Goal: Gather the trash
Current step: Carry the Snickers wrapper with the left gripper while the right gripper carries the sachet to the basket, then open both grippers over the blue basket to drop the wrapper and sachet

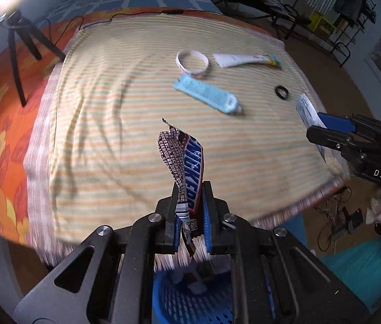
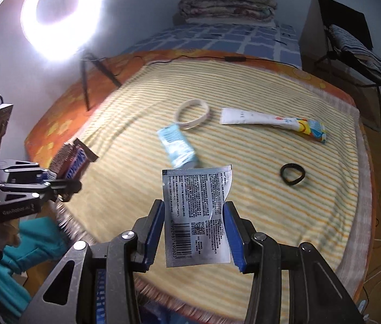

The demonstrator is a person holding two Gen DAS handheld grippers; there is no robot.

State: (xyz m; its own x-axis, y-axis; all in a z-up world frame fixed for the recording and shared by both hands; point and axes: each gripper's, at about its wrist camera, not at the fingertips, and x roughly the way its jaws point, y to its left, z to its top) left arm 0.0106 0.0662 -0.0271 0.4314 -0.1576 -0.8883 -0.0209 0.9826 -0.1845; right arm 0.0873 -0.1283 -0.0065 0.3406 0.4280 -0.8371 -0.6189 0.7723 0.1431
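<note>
We had the candy wrapper clamped in the left gripper, blue basket right below it. Right gripper gripped the silver sachet edgewise; blue tube lay just beyond on the striped blanket.

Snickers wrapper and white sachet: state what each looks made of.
Snickers wrapper: thin printed plastic film, probably; it is crumpled, glossy and torn at the end. White sachet: likely laminated plastic or foil film; it is flat with crimped edges, slight sheen and printed barcode.
</note>
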